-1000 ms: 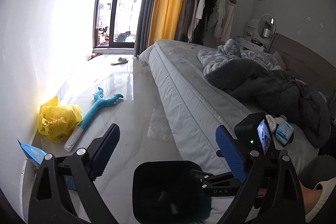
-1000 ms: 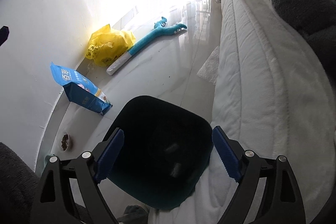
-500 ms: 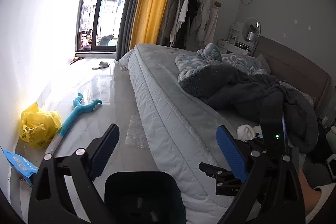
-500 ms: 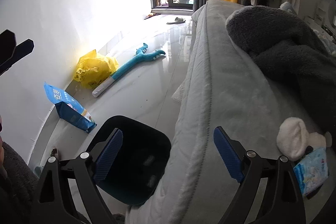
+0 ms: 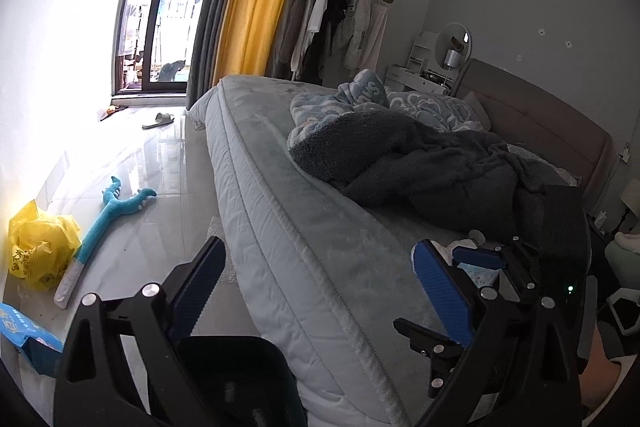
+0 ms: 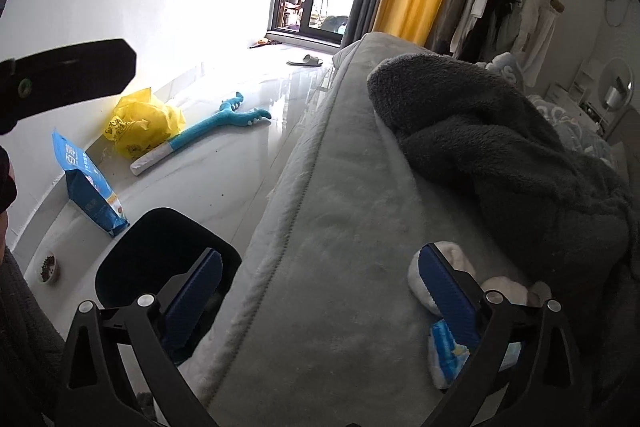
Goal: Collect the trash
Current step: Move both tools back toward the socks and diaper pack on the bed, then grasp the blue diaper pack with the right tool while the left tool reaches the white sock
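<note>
1. Where the left wrist view looks over the bed [image 5: 304,227], the left gripper [image 5: 320,279] stands wide open in the lower part of the frame and holds nothing. The black bin [image 5: 240,379] sits at the bottom centre, on the floor just beside the mattress edge. At the lower right the right gripper [image 5: 484,267] reaches onto the bed, near a white tissue wad [image 5: 452,247].

2. When we go to the right wrist view, the right gripper [image 6: 316,291] is spread about as wide as it goes; its jaws have just been opening and nothing is between them. The trash lies at the lower right: a white tissue wad [image 6: 448,255] and a blue-white packet [image 6: 444,355], both on the bed, partly behind the right finger [image 6: 448,291]. The dark blanket [image 6: 500,155] lies close behind them. The bin [image 6: 160,251] is at lower left.

3. Risks, as I judge them:
- The trash sits off to one side of the open jaws, so closing now could catch only an edge, or nothing.
- The fleece blanket and bed cover are soft; the fingers could pinch cloth together with the tissue.
- A light wad may slip and fall between bed and bin.
</note>
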The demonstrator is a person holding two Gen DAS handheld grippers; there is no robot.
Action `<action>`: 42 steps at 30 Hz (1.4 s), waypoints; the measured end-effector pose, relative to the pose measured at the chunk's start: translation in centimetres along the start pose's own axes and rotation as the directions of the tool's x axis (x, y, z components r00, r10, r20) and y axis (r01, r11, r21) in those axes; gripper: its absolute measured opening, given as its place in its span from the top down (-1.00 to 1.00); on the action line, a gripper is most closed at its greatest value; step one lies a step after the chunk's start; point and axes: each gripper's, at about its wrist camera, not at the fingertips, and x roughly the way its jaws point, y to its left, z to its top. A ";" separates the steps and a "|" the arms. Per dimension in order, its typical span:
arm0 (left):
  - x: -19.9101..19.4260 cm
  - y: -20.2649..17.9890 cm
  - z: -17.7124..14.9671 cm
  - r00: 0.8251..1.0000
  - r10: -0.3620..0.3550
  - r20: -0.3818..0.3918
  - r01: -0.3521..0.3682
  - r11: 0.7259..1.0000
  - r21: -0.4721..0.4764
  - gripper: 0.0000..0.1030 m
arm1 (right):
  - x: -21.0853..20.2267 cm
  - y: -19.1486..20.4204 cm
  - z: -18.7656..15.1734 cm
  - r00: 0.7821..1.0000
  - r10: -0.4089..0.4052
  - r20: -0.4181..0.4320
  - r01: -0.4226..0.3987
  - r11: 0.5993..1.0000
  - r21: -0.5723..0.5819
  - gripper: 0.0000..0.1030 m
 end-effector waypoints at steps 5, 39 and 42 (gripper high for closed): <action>2.4 -0.9 -0.5 0.999 -0.019 -0.037 0.019 1.000 -0.011 -0.88 | -0.6 -2.8 -1.5 0.999 -0.043 -0.008 0.043 0.999 0.016 -0.93; 12.5 -6.7 -0.9 0.964 -0.179 -0.195 0.151 0.977 -0.153 -0.70 | 2.0 -8.9 -7.4 0.988 -0.110 -0.109 0.103 0.992 -0.073 -0.87; 13.2 -7.0 -1.1 0.958 -0.200 -0.207 0.163 0.970 -0.183 -0.70 | 2.5 -8.8 -7.8 0.985 -0.114 -0.130 0.103 0.990 -0.093 -0.46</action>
